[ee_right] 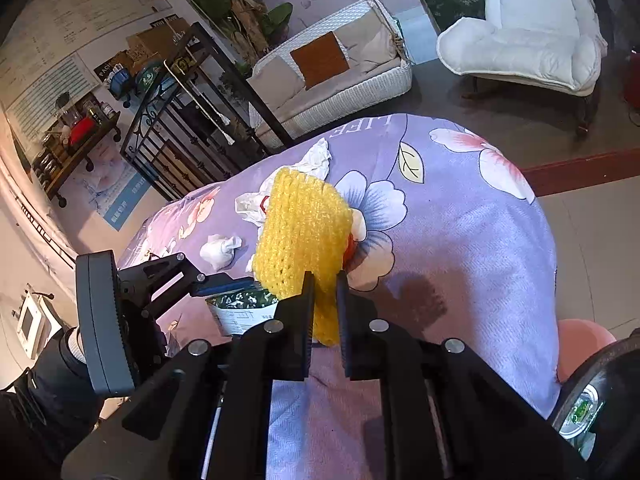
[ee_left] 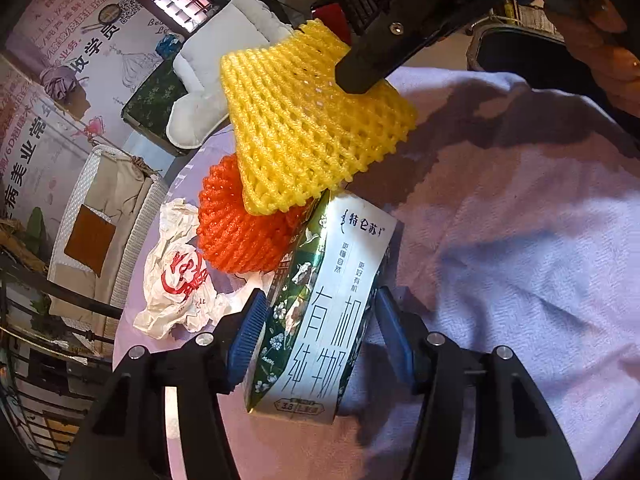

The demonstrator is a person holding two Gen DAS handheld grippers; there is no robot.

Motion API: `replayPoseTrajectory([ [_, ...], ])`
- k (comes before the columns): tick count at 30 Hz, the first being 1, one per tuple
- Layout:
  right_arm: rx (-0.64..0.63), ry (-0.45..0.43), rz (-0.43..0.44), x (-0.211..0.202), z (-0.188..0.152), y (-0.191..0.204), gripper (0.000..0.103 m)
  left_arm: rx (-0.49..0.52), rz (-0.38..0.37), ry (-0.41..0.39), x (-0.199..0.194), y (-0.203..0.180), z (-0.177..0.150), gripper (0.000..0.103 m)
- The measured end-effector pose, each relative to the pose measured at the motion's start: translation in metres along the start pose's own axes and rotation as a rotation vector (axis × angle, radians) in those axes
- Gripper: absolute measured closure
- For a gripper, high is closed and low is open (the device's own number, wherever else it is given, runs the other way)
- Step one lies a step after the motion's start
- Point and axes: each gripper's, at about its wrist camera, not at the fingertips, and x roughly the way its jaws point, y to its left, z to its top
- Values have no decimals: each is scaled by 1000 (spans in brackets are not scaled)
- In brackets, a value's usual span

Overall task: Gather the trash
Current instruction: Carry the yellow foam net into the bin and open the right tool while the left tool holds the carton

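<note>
A green-and-white milk carton (ee_left: 320, 320) lies on the purple cloth (ee_left: 520, 260). My left gripper (ee_left: 320, 296) straddles it, its blue pads (ee_left: 248, 336) pressed against both long sides. In the right wrist view that carton (ee_right: 240, 308) shows low at the left. A yellow foam fruit net (ee_right: 300, 232) hangs above the cloth, pinched at one corner by my right gripper (ee_right: 325, 280), which is shut on it. The same net (ee_left: 304, 120) hangs over the carton's far end in the left wrist view, with the right gripper's black fingers (ee_left: 372, 64) clamped on its top.
An orange foam net (ee_left: 240, 232) and a crumpled white plastic bag with red print (ee_left: 176, 280) lie left of the carton. Balled tissues (ee_right: 220, 250) rest further out on the floral cloth. A dark bin (ee_right: 588, 412) stands at the lower right, a person's hand (ee_left: 608, 60) above.
</note>
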Motion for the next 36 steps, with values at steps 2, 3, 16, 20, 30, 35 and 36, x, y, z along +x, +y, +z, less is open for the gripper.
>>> replayPoseTrajectory([
  [2,16,-19,7,-10,-4,-2,91,-55,-28,-24,-10,1,1,52],
  [3,24,-27,12,-14,-7,-4,91,-82,-40,-38,-15,1,2,53],
  [16,39,-93,-23,-68,-38,-10,91,-230,-29,-10,-21,-5,17,37],
  [20,57,-106,-26,-80,-47,-16,91,-125,-5,74,6,-7,23,19],
  [30,79,-135,-52,-110,-67,-23,91,-154,42,140,19,-11,24,45],
  [35,77,-165,-73,-124,-80,-24,91,-325,8,-11,-27,1,15,45],
  [36,83,-171,-76,-127,-82,-25,91,-347,0,-42,-37,0,14,45],
])
